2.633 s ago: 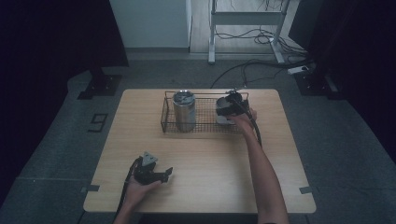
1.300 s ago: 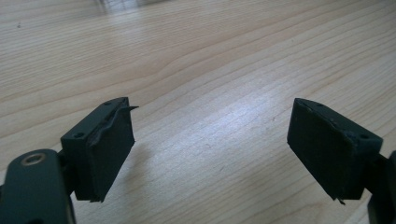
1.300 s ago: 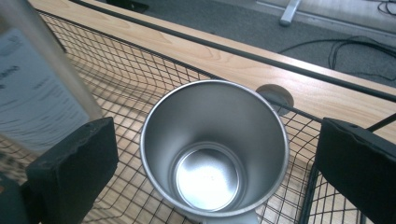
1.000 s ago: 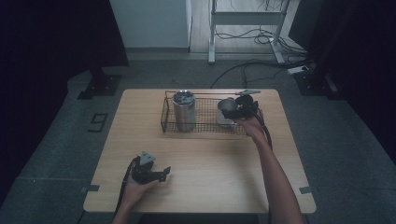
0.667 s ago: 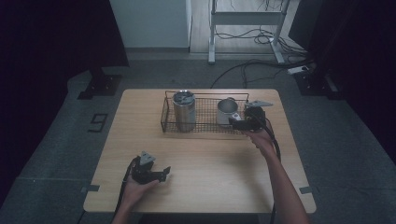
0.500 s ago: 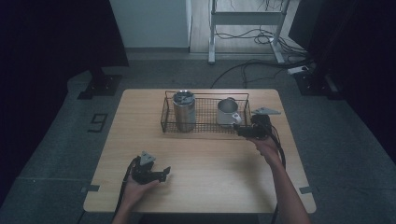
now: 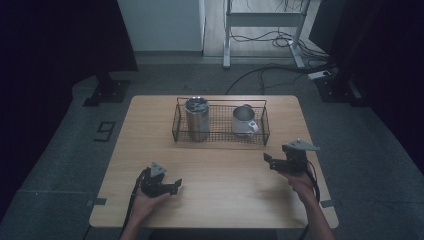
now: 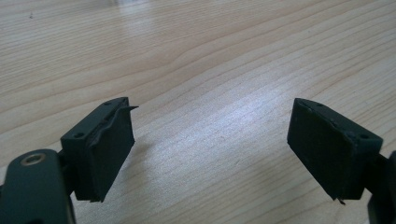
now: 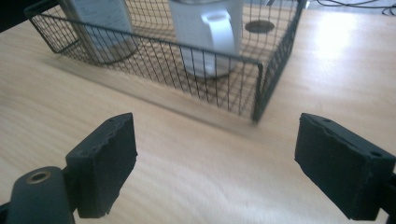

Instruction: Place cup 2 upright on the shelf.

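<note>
A black wire basket [image 7: 220, 103] stands at the table's far middle. A steel tumbler [image 7: 196, 118] is upright in its left end and a white mug [image 7: 243, 120] in its right end. My right gripper [image 7: 268, 160] hovers over the wood to the basket's near right, pointing left. Its jaws have just been closing, but in the right gripper view [image 9: 215, 140] they stand wide apart with nothing between them. That view looks at the basket [image 9: 261, 88], mug [image 9: 210, 32] and tumbler [image 9: 100, 23]. My left gripper [image 7: 172, 186] rests near the front left, open [image 8: 210, 126] over bare wood.
The wooden table [image 7: 225, 200] is ringed by dark floor. A white cabinet and a metal frame with cables [image 7: 265, 40] stand beyond the far edge. A dark stand base [image 7: 107, 92] sits on the floor at the far left.
My right hand has drawn back from the mug in the basket toward the near right of the table and sunk a little. The mug stays in the basket. The left hand has kept still.
</note>
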`<state>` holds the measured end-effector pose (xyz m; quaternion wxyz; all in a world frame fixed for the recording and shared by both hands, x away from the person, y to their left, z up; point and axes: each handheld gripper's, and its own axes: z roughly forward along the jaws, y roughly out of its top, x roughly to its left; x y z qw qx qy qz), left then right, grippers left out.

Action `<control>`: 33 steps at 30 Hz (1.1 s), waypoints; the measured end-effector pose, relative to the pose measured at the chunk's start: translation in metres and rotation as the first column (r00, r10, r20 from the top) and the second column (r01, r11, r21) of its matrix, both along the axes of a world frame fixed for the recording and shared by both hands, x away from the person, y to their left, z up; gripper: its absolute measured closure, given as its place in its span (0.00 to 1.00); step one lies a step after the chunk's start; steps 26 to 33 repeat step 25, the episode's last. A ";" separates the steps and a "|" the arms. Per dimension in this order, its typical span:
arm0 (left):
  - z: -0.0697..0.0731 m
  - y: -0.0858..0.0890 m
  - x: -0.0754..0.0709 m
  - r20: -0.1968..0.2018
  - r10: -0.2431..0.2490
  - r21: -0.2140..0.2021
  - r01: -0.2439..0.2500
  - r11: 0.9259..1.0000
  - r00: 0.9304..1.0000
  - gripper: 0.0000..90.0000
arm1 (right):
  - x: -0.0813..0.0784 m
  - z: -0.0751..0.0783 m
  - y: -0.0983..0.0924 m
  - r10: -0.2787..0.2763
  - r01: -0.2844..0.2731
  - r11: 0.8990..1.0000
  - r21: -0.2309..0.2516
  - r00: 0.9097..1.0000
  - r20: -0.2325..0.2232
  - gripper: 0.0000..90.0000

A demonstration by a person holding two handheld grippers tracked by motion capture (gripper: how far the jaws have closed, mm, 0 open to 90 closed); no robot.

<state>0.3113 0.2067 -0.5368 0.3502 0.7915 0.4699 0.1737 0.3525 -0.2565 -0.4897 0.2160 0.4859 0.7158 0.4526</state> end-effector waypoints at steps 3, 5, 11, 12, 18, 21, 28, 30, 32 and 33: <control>-0.001 0.000 0.000 -0.001 0.000 0.004 0.000 1.000 1.000 0.16 | -0.013 -0.007 -0.005 -0.006 0.006 1.000 -0.003 1.000 -0.003 0.14; -0.001 0.000 0.000 -0.001 0.000 0.006 0.000 1.000 1.000 0.16 | -0.020 -0.011 -0.007 -0.006 0.006 1.000 0.000 1.000 -0.010 0.15; -0.001 0.000 0.000 0.000 -0.001 0.006 0.001 1.000 1.000 0.16 | -0.037 -0.025 -0.015 -0.009 0.009 1.000 0.001 0.999 -0.036 0.15; -0.001 0.000 0.000 -0.001 -0.001 0.007 0.001 1.000 1.000 0.16 | -0.038 -0.028 -0.016 -0.012 0.012 1.000 0.002 0.999 -0.041 0.15; -0.002 -0.001 0.000 -0.003 -0.003 0.006 0.003 1.000 1.000 0.16 | -0.040 -0.042 -0.020 -0.021 0.020 1.000 -0.013 0.997 -0.075 0.15; -0.001 0.000 0.000 -0.002 -0.004 0.003 0.004 1.000 1.000 0.16 | -0.041 -0.041 -0.019 -0.025 0.024 1.000 -0.015 0.997 -0.068 0.15; -0.001 0.000 0.000 0.000 -0.003 0.005 0.003 1.000 1.000 0.16 | -0.040 -0.043 -0.018 -0.027 0.025 0.999 -0.034 0.997 -0.075 0.15; -0.001 0.000 0.000 0.000 -0.003 0.005 0.003 1.000 1.000 0.16 | -0.040 -0.043 -0.018 -0.027 0.025 0.999 -0.034 0.997 -0.075 0.15; -0.001 0.000 0.000 0.000 -0.003 0.005 0.003 1.000 1.000 0.16 | -0.040 -0.043 -0.018 -0.027 0.025 0.999 -0.034 0.997 -0.075 0.15; -0.001 0.000 0.000 0.000 -0.003 0.005 0.003 1.000 1.000 0.16 | -0.040 -0.043 -0.018 -0.027 0.025 0.999 -0.034 0.997 -0.075 0.15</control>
